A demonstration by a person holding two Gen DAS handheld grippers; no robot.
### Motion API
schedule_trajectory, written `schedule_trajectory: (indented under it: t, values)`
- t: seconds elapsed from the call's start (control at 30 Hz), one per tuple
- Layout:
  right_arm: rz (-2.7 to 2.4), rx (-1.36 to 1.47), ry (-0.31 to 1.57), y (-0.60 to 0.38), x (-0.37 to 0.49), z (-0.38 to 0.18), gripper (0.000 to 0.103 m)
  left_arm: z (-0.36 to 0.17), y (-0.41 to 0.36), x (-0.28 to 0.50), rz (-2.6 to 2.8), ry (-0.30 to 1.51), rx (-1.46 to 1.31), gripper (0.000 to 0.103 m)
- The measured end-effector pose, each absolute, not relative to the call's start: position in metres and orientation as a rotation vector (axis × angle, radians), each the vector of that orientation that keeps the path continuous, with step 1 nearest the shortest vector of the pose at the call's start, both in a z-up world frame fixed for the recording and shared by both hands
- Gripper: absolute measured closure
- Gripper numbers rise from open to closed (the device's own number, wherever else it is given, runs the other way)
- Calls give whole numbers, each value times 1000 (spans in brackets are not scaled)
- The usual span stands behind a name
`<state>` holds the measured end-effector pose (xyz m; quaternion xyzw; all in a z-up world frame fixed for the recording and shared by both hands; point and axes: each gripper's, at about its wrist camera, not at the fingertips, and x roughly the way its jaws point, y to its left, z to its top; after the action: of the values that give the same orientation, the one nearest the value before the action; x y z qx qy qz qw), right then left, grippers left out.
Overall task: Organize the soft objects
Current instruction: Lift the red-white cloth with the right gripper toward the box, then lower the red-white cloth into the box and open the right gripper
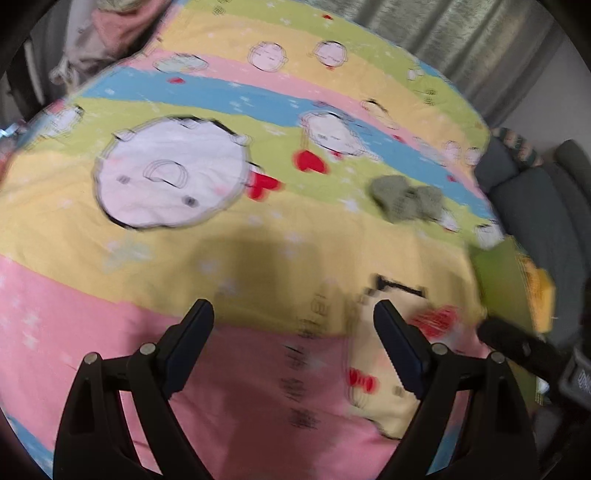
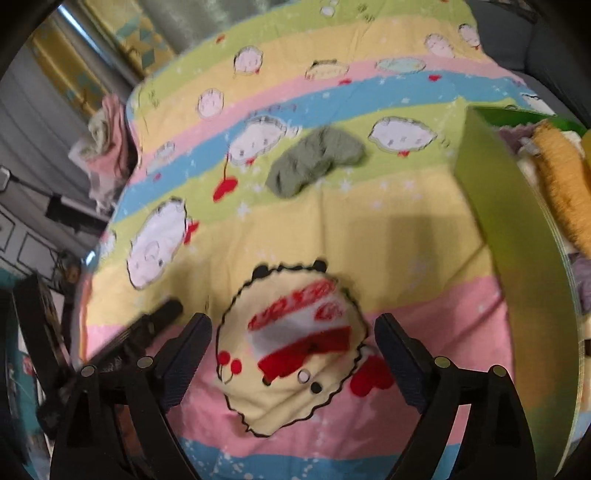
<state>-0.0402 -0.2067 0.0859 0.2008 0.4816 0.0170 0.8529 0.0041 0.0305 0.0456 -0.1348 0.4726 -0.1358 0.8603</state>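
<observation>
- Left gripper: jaws spread wide, nothing between them; only the striped cartoon-print quilt lies beneath.
- Right gripper: jaws spread wide, gripping nothing. A round printed patch of the quilt, red and pale yellow, shows in the gap.
- In the left wrist view, the tip of the right gripper shows just to the right of the left jaws, blurred.
- Green box: stands beside the right gripper's right jaw, wall upright. Soft items sit inside, among them a yellow fuzzy piece; the others are too blurred to identify.
- Grey-green soft cloth: lies crumpled on the quilt, ahead of the right gripper's jaws and well apart from both grippers, outside the box.
- Pile of pink and pale fabric: at the quilt's far left edge, beyond the cloth.
- Curtain: hangs behind the far edge.
</observation>
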Motion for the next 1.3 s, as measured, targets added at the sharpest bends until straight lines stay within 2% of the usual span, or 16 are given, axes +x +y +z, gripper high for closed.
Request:
schedule_trajectory:
  t: [0.13, 0.17, 0.2, 0.23, 0.3, 0.4, 0.47, 0.63, 1.03, 1.3]
  values:
    - [25, 542, 982, -228, -34, 83, 13, 46, 8, -4, -438, 1032, -326, 17]
    - [28, 552, 987, -229, -32, 80, 15, 46, 0, -6, -471, 1035, -330, 17]
    - [44, 567, 997, -229, -28, 75, 21, 47, -8, -8, -496, 1040, -325, 18]
    - [67, 576, 1012, -226, -24, 70, 29, 46, -16, -9, -518, 1045, -315, 22]
    - [98, 593, 1045, -223, -19, 61, 38, 45, -30, -11, -557, 1057, -304, 28]
    - [112, 602, 1083, -219, -15, 45, 49, 38, -43, -9, -590, 1082, -307, 47]
    - [126, 624, 1073, -220, -17, 40, 51, 33, -50, -7, -603, 1106, -307, 61]
    - [122, 611, 1020, -227, -32, 57, 54, 45, -62, -16, -629, 1089, -289, 61]
    - [-29, 569, 695, -283, -117, 166, 54, 148, -133, -66, -843, 860, -127, 58]
    - [-171, 626, 608, -339, -157, 173, 54, 159, -195, -82, -1006, 842, -43, 58]
